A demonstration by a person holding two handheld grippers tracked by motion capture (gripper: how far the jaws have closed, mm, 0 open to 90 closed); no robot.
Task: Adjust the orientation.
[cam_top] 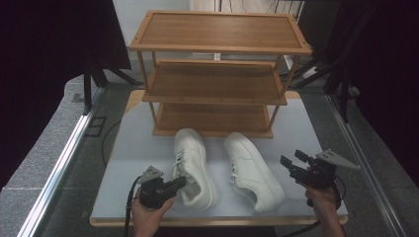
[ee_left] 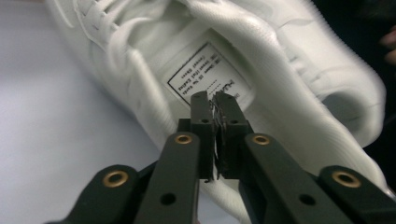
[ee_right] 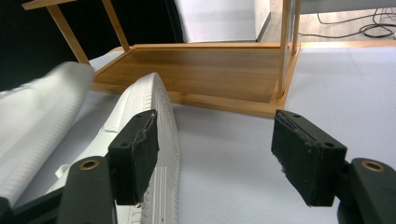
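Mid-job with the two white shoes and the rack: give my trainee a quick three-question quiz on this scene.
1. True or false: the left gripper has its jaws shut at the collar of the left shoe.
2. How many tiers does the wooden rack have? A) two B) three C) four
3. Fill in: the right gripper is ____, beside the right shoe.

Key: 1 true; 2 B; 3 open, with nothing between its pads.
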